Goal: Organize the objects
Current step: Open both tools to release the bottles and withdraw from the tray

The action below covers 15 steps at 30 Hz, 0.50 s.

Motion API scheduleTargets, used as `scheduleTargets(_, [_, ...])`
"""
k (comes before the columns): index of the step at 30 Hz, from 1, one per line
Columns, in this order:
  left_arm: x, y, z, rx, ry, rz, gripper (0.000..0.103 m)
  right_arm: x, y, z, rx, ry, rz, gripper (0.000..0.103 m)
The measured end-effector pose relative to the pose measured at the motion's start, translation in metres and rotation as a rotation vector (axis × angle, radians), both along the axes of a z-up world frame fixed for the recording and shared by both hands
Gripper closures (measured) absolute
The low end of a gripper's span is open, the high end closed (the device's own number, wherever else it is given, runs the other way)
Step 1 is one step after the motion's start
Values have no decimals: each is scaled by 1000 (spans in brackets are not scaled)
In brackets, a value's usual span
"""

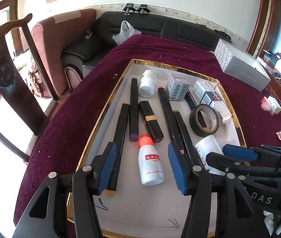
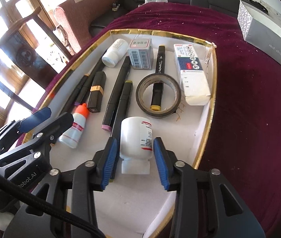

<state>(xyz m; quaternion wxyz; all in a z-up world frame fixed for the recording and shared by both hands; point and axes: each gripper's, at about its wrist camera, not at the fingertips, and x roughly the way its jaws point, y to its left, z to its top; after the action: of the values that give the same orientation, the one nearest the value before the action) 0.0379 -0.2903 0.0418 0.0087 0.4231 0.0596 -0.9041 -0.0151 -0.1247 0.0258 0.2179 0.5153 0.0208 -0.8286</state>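
Note:
A gold-rimmed tray (image 1: 108,103) (image 2: 209,119) lies on a maroon cloth and holds several black markers, two boxes and a tape roll (image 1: 204,120) (image 2: 158,95). My left gripper (image 1: 142,168) is open, its blue pads on either side of a small white bottle with a red cap (image 1: 150,162) (image 2: 75,129), not touching it. My right gripper (image 2: 136,162) is open around a white pill bottle (image 2: 136,138) (image 1: 207,150) lying on its side, with small gaps at both pads. A second white bottle (image 1: 147,83) (image 2: 113,53) lies at the tray's far end.
A black lipstick tube (image 1: 151,122) (image 2: 96,92) lies among the markers. A grey carton (image 1: 241,67) (image 2: 267,37) sits on the cloth beyond the tray. Small items lie on the cloth at the right (image 1: 271,105). A black sofa (image 1: 140,27) and a wooden chair (image 1: 5,69) stand beyond the table.

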Motion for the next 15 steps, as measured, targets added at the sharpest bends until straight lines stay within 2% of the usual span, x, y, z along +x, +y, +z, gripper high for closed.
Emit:
scheduleTargets(8, [15,21,25,18,30,-30,53,11,39,16,-75,37,-50,58])
scheduleTargets(10, [19,32,32,29,43,-48,48,14,59,20,-100,52,-86,53])
scheduleTargets(15, [27,69,52,63,72,-135,48,16,134,29,-157,87,-219,48])
